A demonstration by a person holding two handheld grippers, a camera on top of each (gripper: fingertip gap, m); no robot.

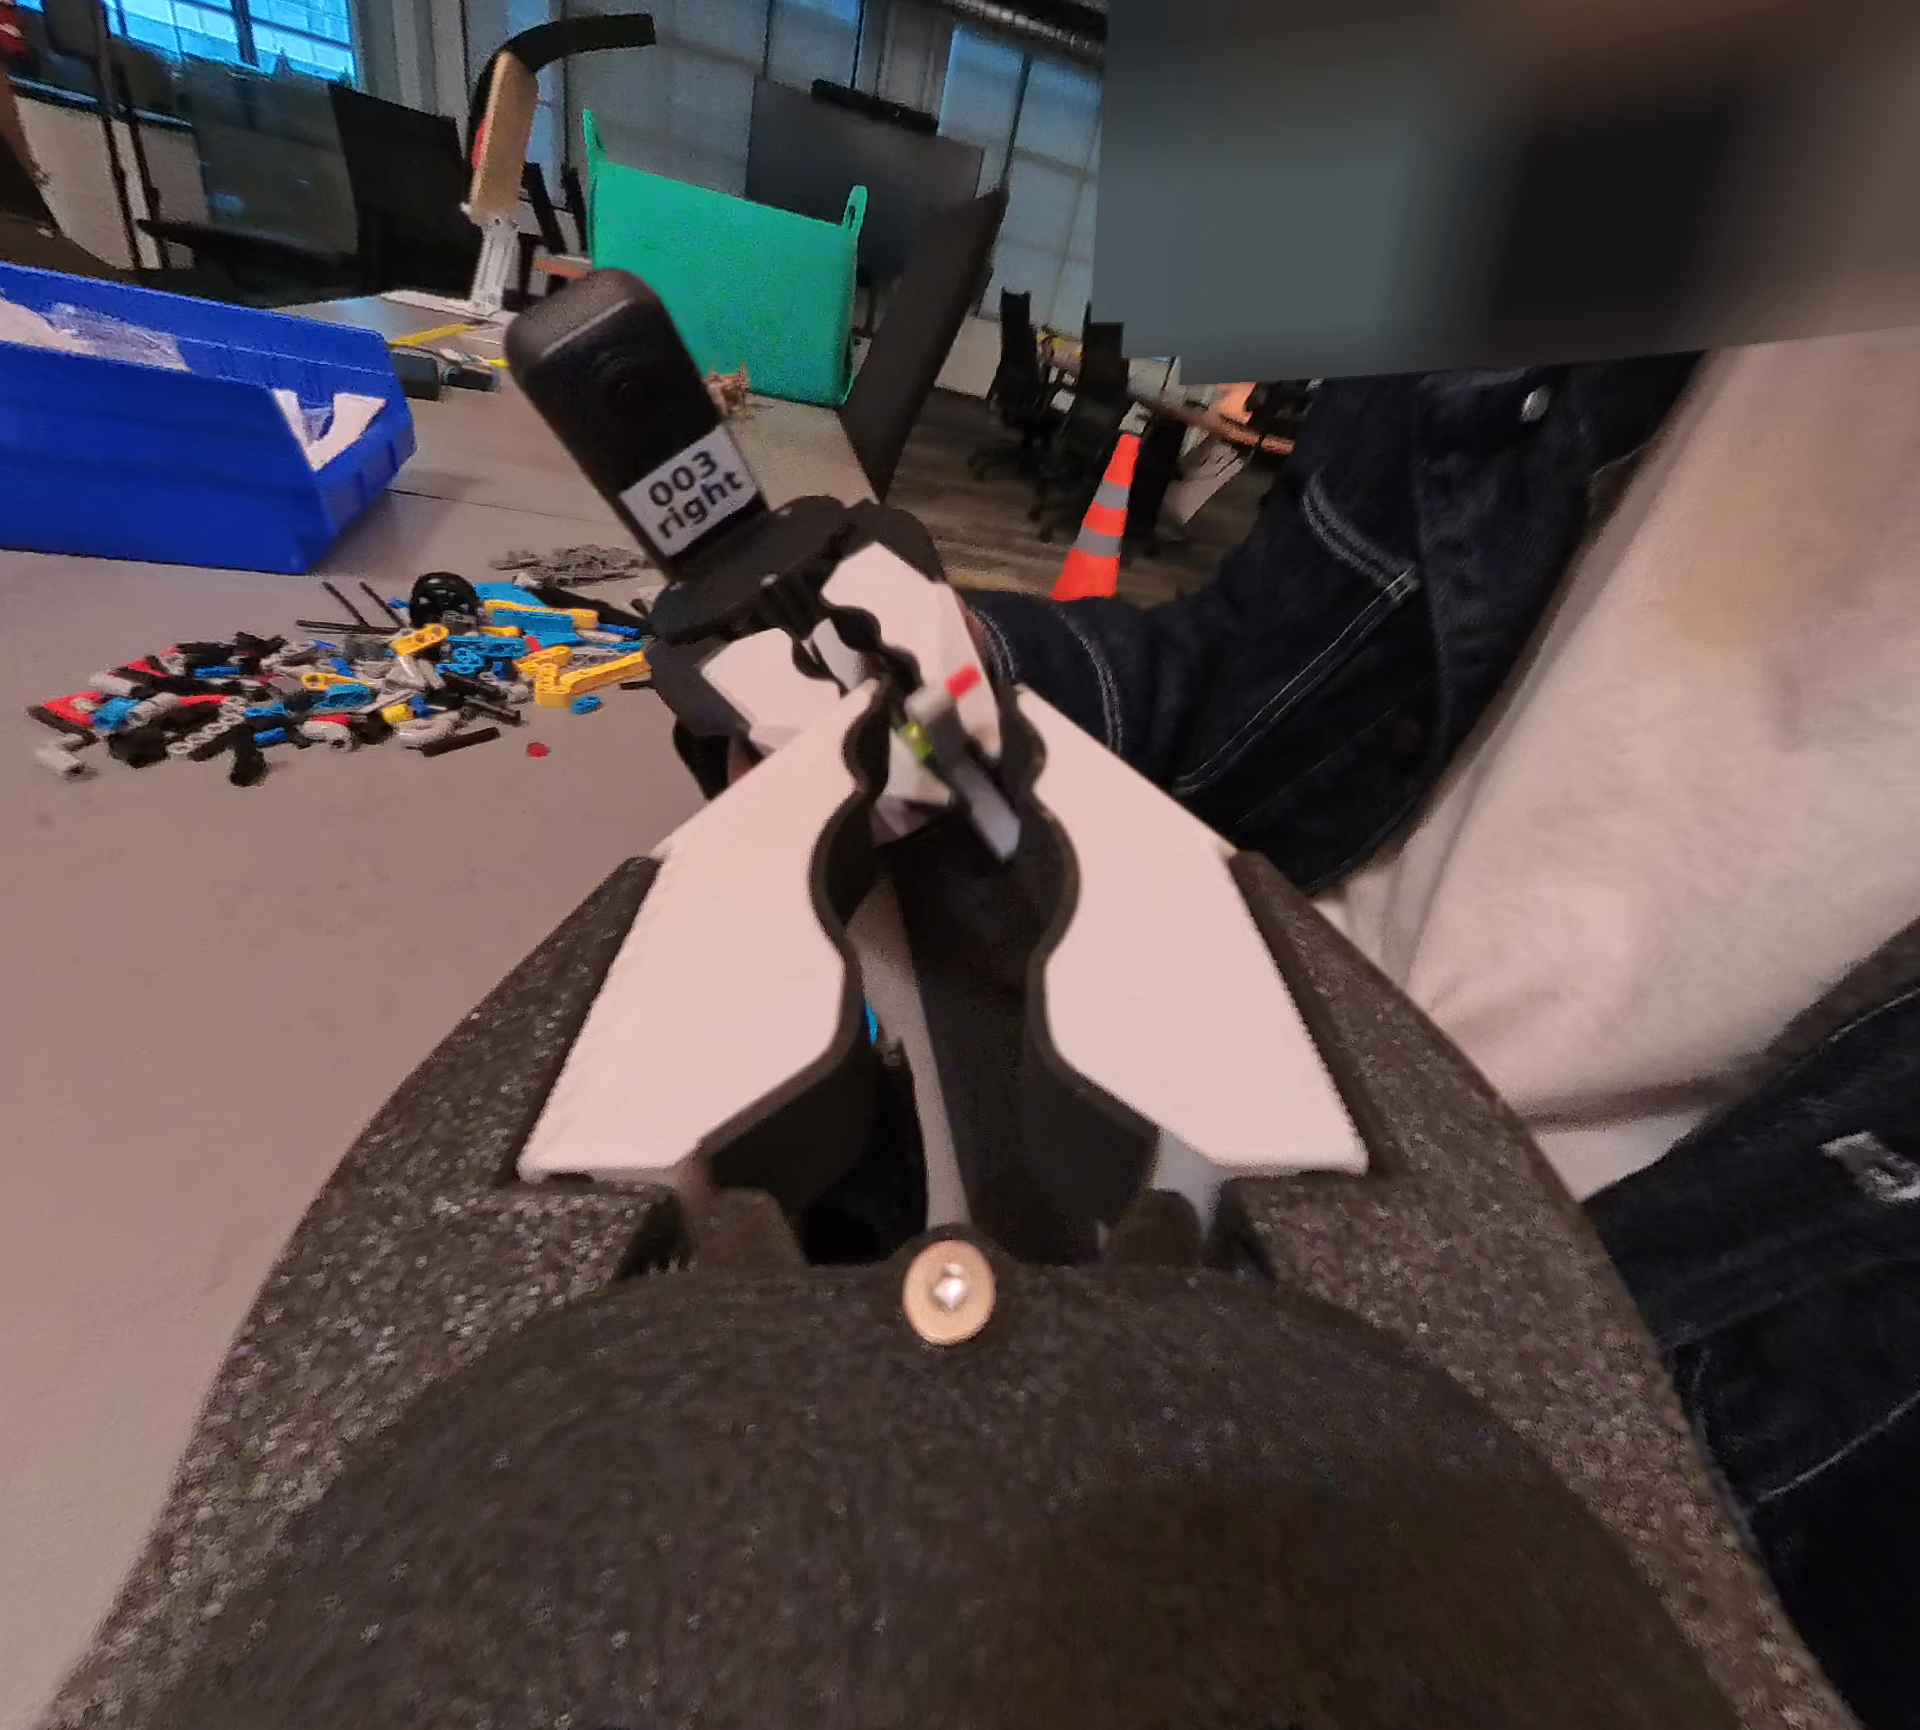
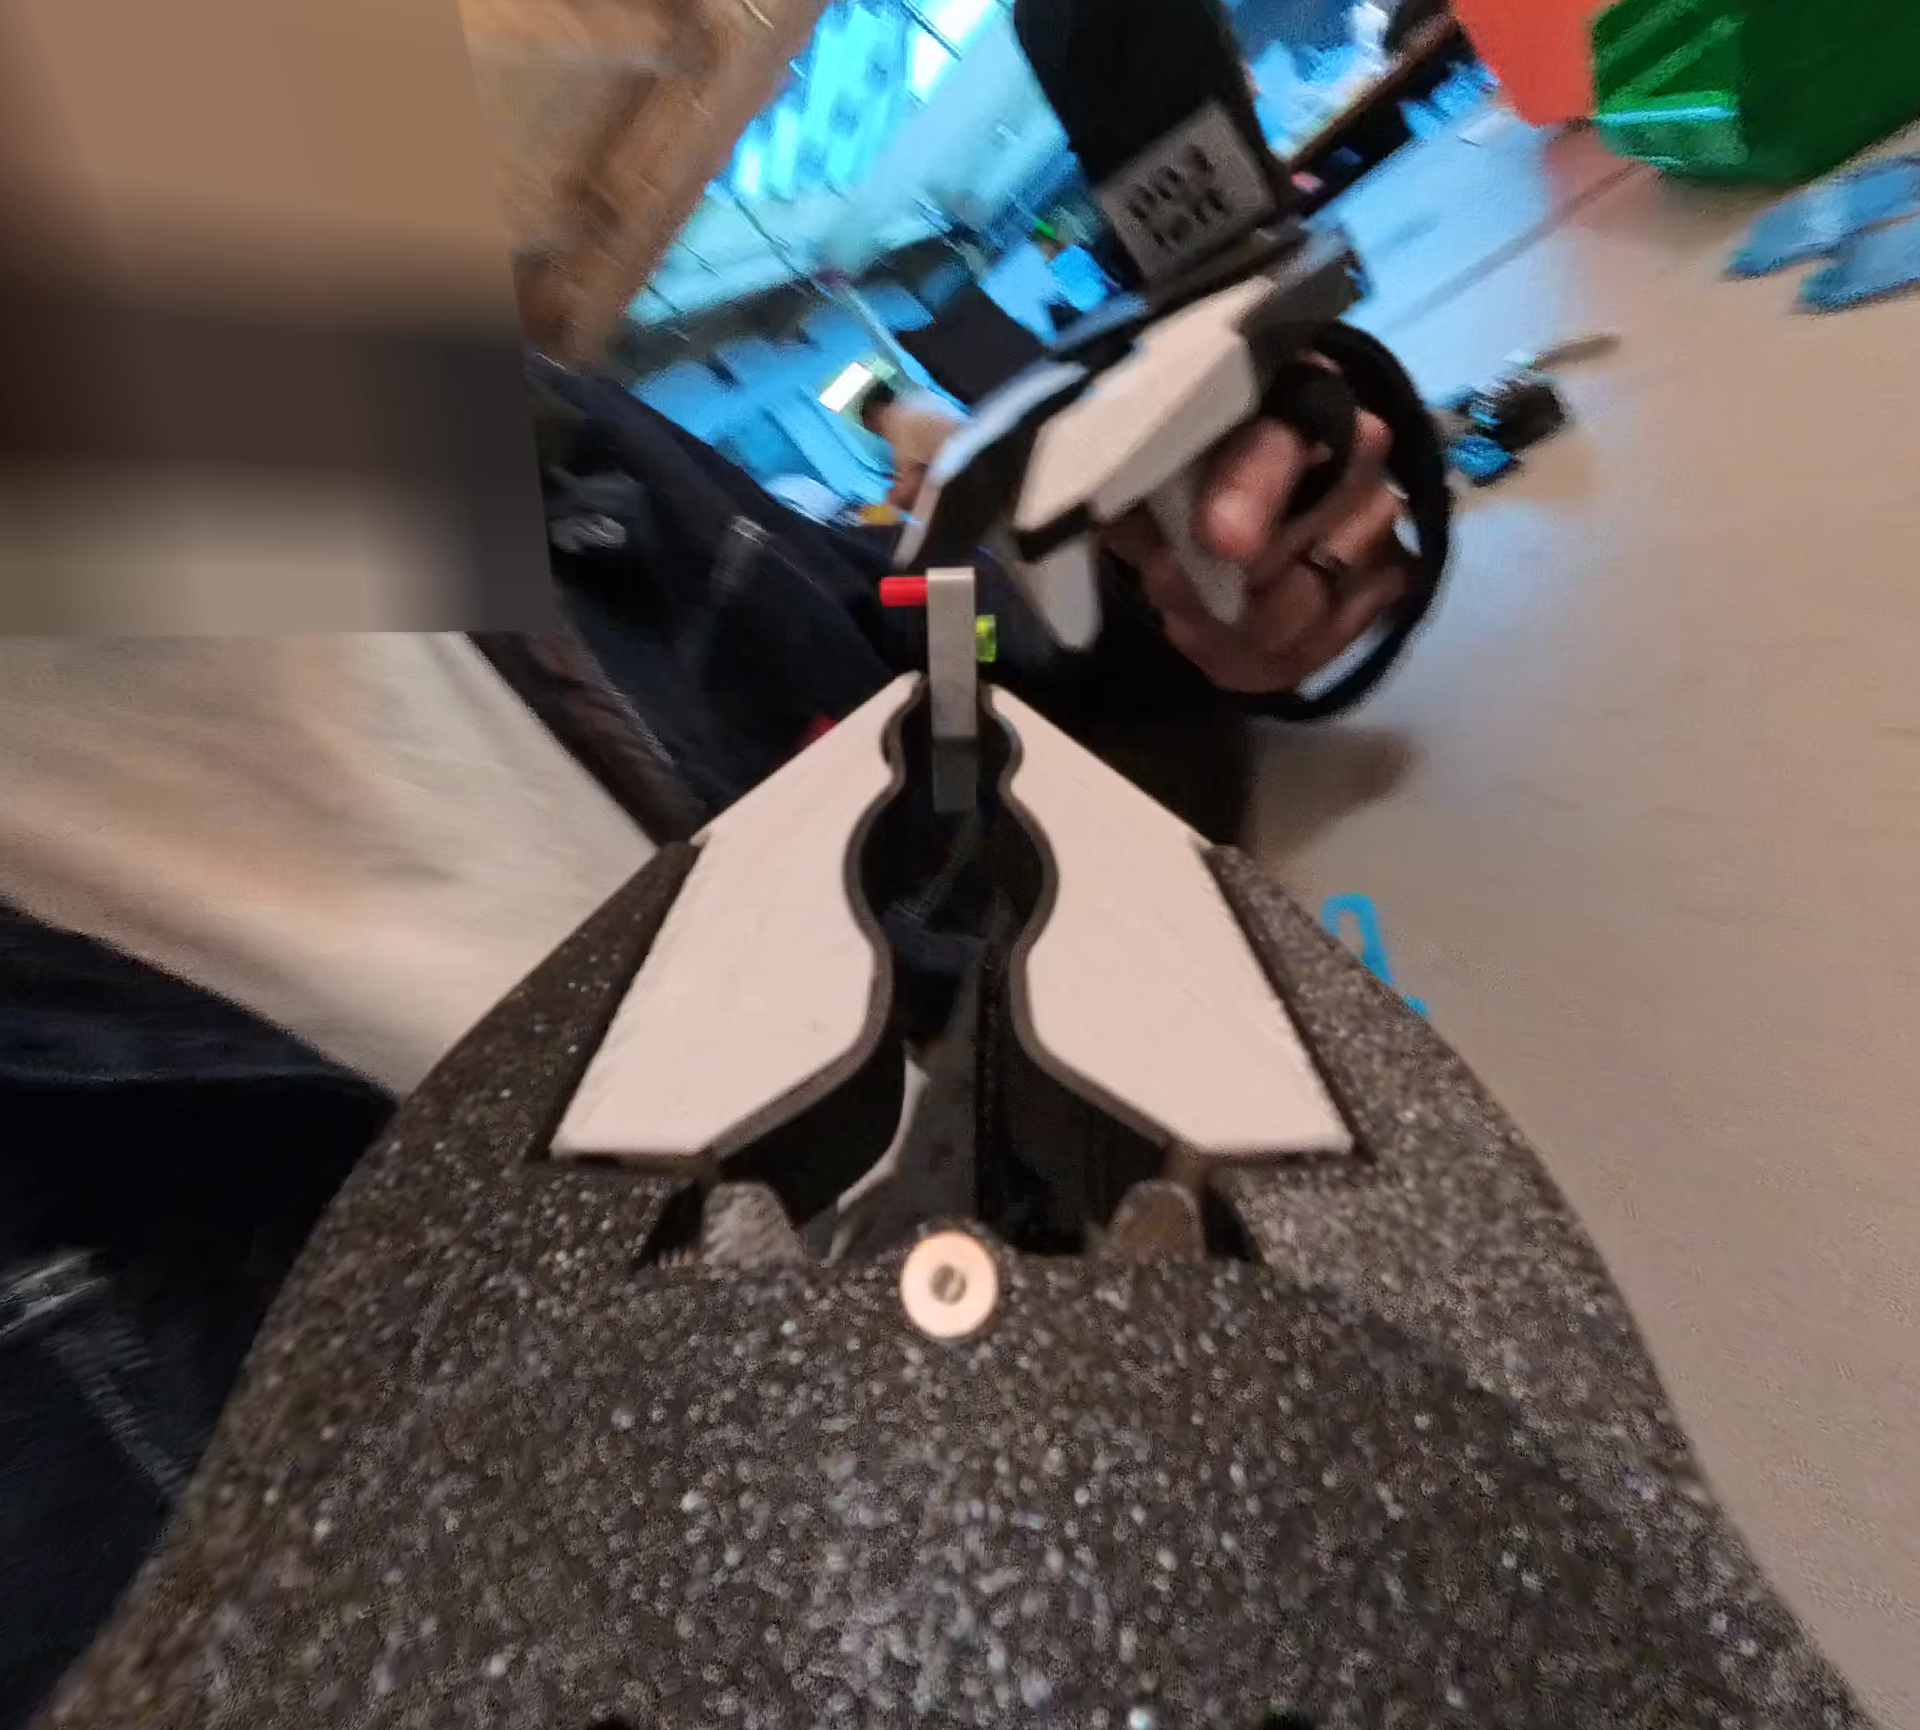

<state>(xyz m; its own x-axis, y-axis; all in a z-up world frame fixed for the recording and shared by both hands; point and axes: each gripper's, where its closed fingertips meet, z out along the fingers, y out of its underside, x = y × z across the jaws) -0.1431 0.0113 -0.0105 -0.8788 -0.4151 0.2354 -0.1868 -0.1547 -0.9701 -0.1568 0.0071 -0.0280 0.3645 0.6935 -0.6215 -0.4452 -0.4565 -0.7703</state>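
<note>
**Right wrist view: both claws near one grey beam**

Right gripper (image 2: 951, 724) pinches a grey beam (image 2: 951, 683) carrying a red pin (image 2: 902, 591). Left gripper (image 1: 940, 776) meets it, jaws narrow; grip unclear. Beyond, loose bricks (image 1: 343, 683) litter the table (image 1: 260, 953).

A slim grey beam (image 2: 952, 693) is held upright, clamped at its lower part between the jaws of the right gripper (image 2: 951, 724). A red pin (image 2: 902, 591) projects from its top and a lime-green stud (image 2: 985, 638) from the opposite side. The left gripper (image 1: 940, 771) is closed at the same piece.
</note>
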